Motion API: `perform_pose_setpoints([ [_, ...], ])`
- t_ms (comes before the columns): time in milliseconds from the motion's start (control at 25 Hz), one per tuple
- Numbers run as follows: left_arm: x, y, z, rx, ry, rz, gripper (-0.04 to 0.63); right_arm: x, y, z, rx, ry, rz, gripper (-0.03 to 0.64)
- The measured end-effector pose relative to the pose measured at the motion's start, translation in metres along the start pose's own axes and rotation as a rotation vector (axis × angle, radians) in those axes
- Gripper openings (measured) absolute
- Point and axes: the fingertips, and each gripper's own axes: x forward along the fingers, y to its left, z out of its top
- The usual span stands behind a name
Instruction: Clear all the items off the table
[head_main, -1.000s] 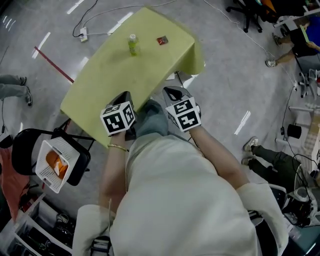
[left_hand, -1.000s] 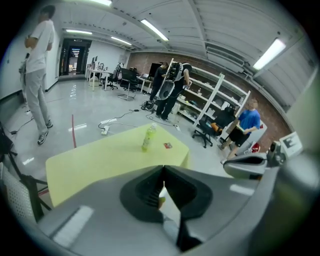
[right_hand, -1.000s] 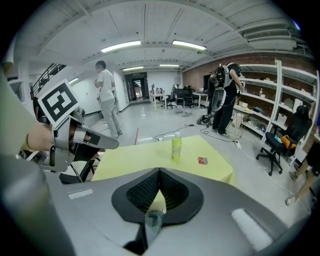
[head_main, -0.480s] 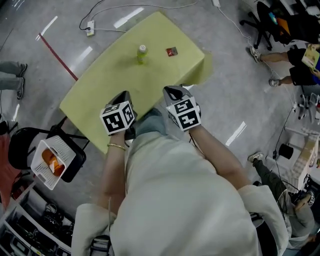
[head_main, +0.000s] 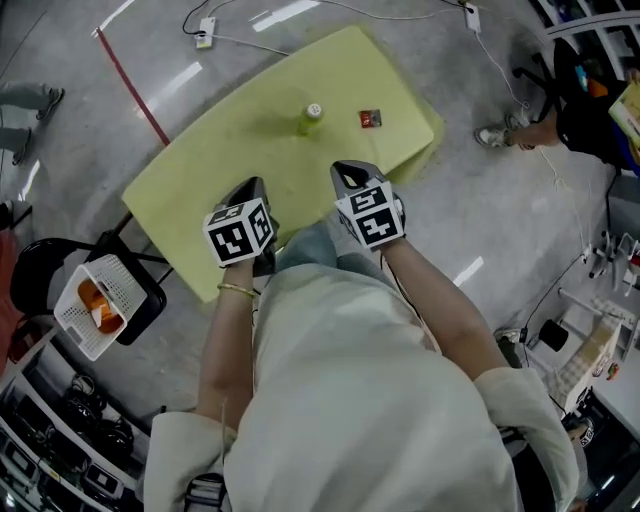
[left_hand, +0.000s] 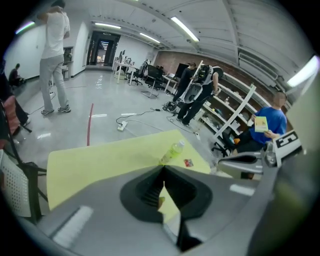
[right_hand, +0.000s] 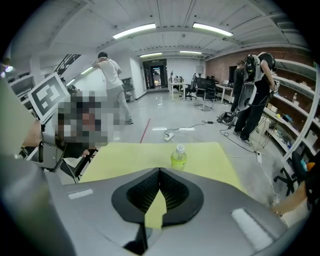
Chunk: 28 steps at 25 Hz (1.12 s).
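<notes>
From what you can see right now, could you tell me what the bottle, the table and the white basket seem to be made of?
Bottle: likely clear glossy plastic; yellow-green liquid shows through it.
Table: covered by a matte yellow-green sheet, perhaps cloth or soft plastic; its corner droops.
Basket: seemingly rigid white plastic, going by its perforated grid wall.

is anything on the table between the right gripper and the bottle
Nothing visible. Only bare yellow table lies between the shut right gripper and the bottle; the red packet sits off to one side.
</notes>
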Motion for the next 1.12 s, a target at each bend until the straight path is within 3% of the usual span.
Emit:
perform_pose_setpoints([
  [120, 0.007, 0.004, 0.006, -0.014, -0.001, 0.005, 0.009, 0.018, -0.007, 0.004, -0.003, 0.021, 0.015, 0.004],
  [400, 0.025, 0.021, 0.007, -0.077, -0.005, 0.036, 0.009, 0.064, -0.017, 0.003, -0.008, 0.059, 0.051, 0.097],
  [800, 0.052, 0.039, -0.017, -0.175, 0.001, 0.109, 0.009, 0.129, -0.041, -0.012, -0.038, 0.109, 0.095, 0.251],
  [1120, 0.080, 0.038, -0.040, -0.208, 0.021, 0.123, 0.009, 0.179, -0.057, -0.035, -0.049, 0.096, 0.111, 0.330],
])
